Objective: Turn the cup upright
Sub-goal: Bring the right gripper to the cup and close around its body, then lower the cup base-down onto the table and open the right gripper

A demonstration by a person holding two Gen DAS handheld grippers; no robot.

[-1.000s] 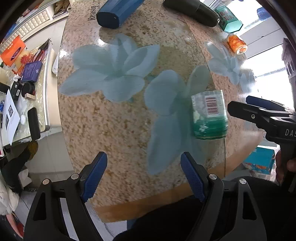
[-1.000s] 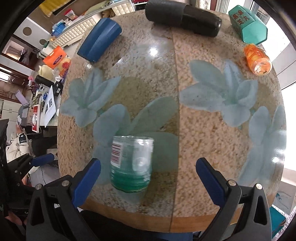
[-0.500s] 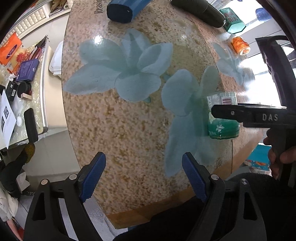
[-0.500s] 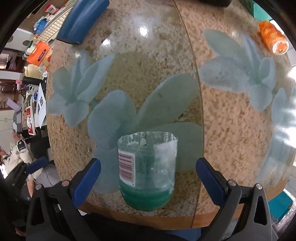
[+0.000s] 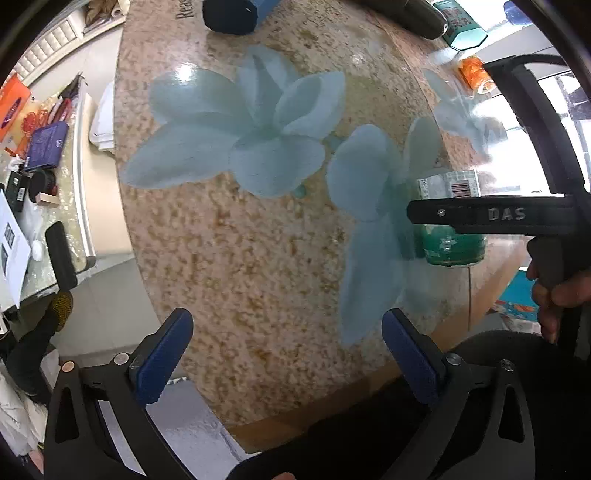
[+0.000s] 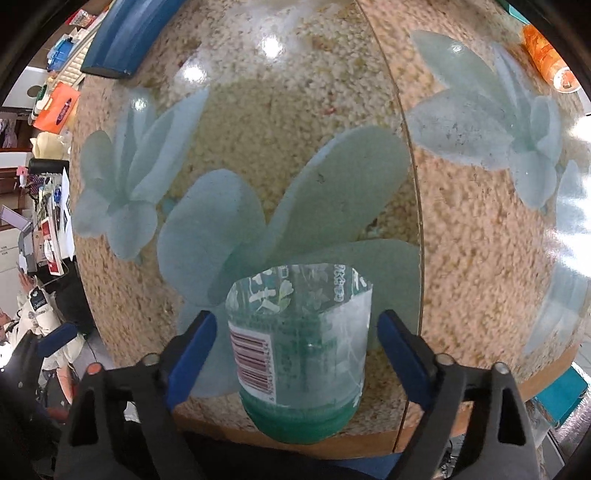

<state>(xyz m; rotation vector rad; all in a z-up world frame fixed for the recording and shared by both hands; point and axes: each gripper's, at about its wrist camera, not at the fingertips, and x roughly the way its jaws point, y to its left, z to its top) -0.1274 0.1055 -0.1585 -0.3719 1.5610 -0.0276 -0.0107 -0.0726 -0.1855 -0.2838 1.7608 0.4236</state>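
Note:
The cup (image 6: 299, 350) is a cut clear plastic bottle with a green base and a barcode label. It lies on its side near the table's front edge, its open end facing away from me. My right gripper (image 6: 295, 334) is open, with one blue finger on each side of the cup, close to its walls. In the left wrist view the cup (image 5: 448, 218) is partly hidden behind the right gripper's black arm (image 5: 495, 216). My left gripper (image 5: 288, 354) is open and empty, above the table's front left part, well left of the cup.
The round table (image 5: 240, 229) has a speckled top with pale blue flowers. At the far edge lie a dark blue case (image 6: 125, 37), an orange bottle (image 6: 546, 61), a black cylinder (image 5: 413, 14) and a teal box (image 5: 461, 29). A cluttered desk (image 5: 33, 166) stands at the left.
My right gripper has moved forward over the cup and its fingers have narrowed around it. The left gripper has drifted slightly and stays open.

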